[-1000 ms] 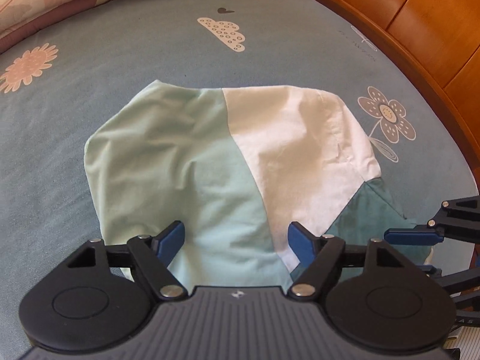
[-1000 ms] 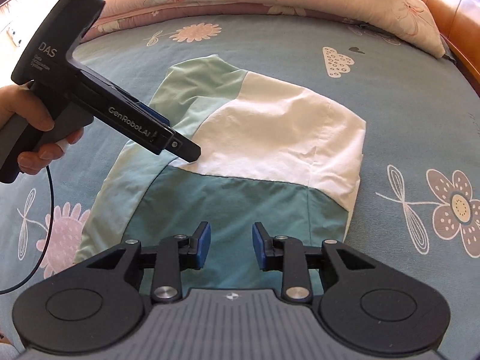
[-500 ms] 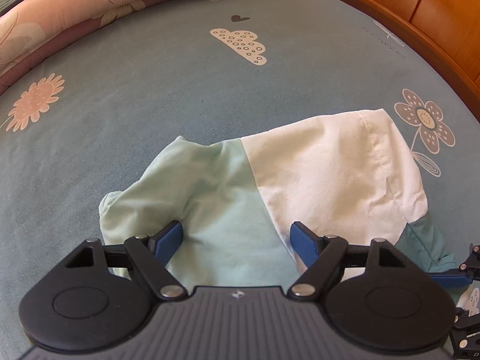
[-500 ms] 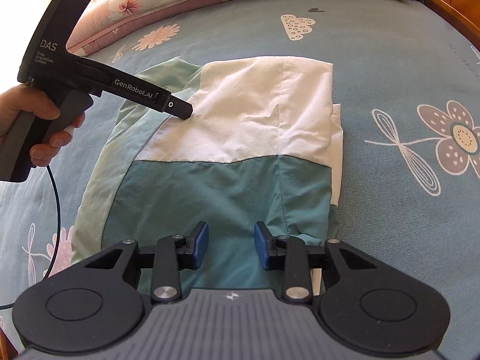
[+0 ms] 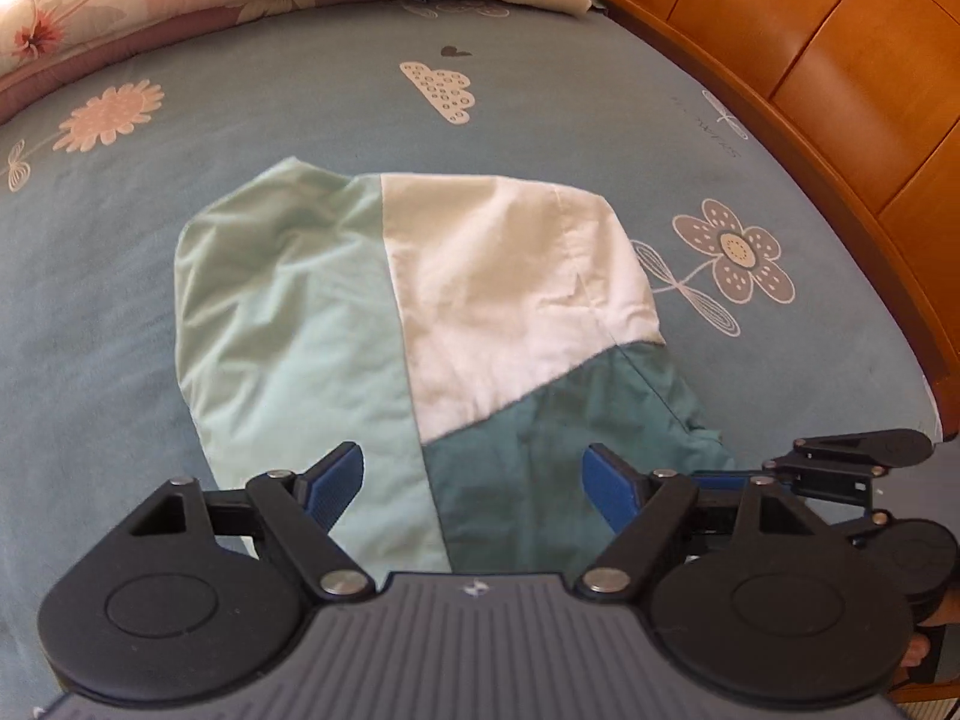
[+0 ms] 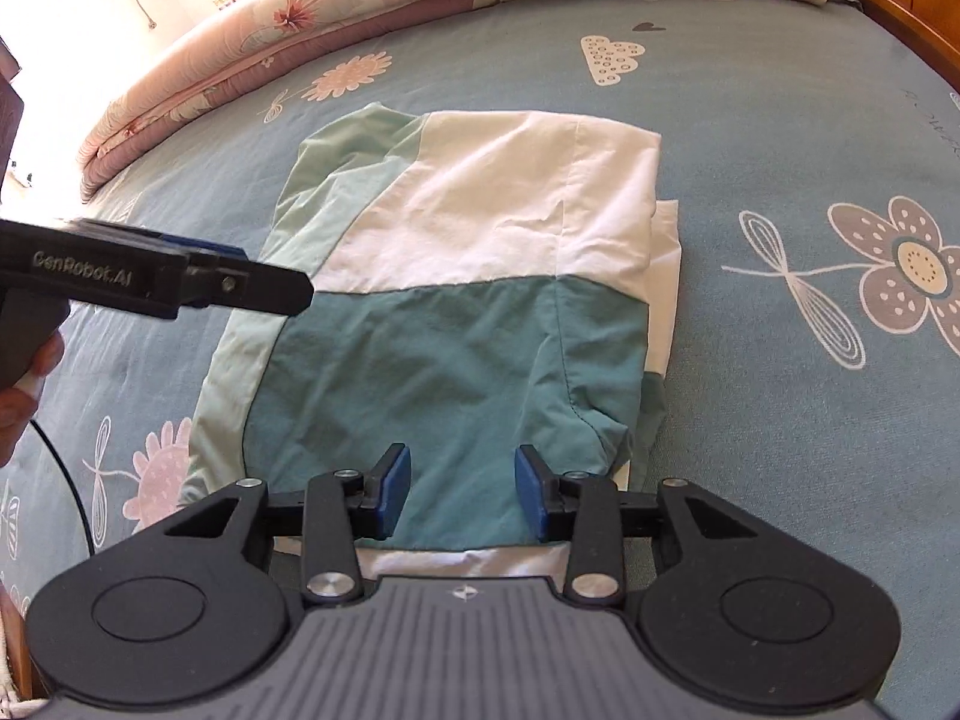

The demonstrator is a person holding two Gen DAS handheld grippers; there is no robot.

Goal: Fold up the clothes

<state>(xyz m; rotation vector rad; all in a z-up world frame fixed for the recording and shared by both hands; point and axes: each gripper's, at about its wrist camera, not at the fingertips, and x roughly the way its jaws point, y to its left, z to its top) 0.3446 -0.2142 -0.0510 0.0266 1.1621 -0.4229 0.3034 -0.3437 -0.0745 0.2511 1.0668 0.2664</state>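
Left gripper [image 5: 474, 480] angled steeply downward, blue pads wide apart and empty, right gripper [image 6: 462, 492] likewise pitched down, jaws opening with nothing pinched, hand [image 6: 24, 378] on left grip.

Folded colour-block garment [image 5: 420, 312] (mint, white, teal) on a blue floral bed [image 5: 120, 300]; left claw [image 5: 474, 480] gapes above it.

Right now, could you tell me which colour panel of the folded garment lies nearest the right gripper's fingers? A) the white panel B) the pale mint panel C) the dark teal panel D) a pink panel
C: in the right wrist view the dark teal panel of the garment lies directly ahead of the right gripper, with the white panel beyond it.
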